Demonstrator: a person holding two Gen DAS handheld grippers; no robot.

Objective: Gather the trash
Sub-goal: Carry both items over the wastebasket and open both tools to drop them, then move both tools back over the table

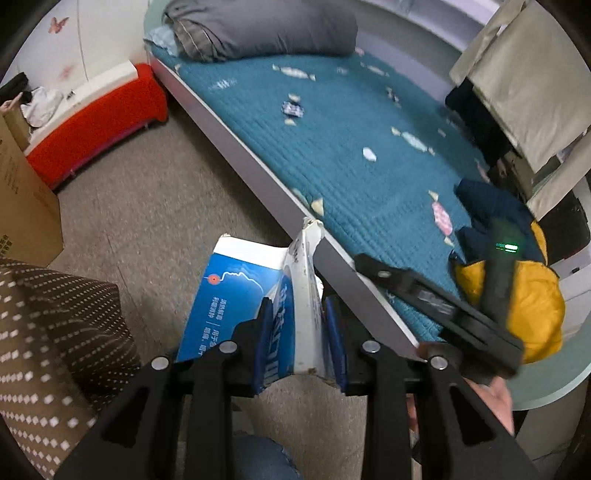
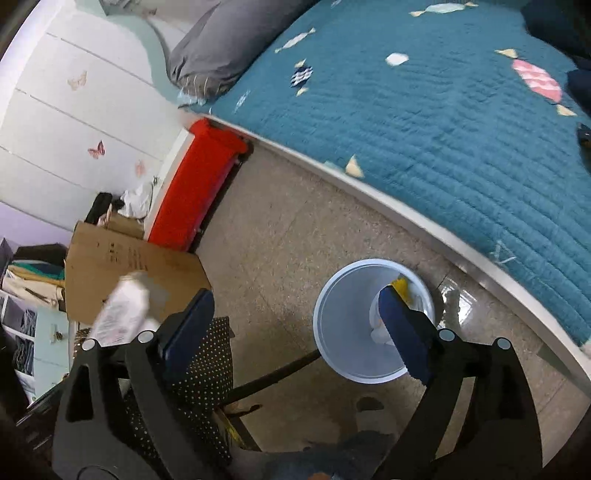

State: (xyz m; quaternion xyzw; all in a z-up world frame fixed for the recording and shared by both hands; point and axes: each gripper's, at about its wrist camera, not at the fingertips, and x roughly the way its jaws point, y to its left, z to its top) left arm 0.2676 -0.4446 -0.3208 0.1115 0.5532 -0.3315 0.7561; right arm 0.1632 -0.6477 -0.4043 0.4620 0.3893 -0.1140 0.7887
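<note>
In the left wrist view, the left gripper (image 1: 298, 332) clamps a torn blue-and-white carton (image 1: 255, 299), its long axis pointing away from the gripper toward the bed (image 1: 332, 147); its Chinese print is too blurred to read.

In the right wrist view, the right gripper (image 2: 295, 325) stands wide apart, gripping nothing. A white waste bin (image 2: 332, 332) on the floor, just ahead of its right finger, holds white and yellow scraps. A blurred white bottle (image 2: 122, 310) shows left of the gripper.

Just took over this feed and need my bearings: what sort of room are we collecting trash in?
A bedroom, most likely: a bed with a teal quilt and grey pillow, butterfly stickers on the wall, and a white bin on the floor beside the bed.
</note>
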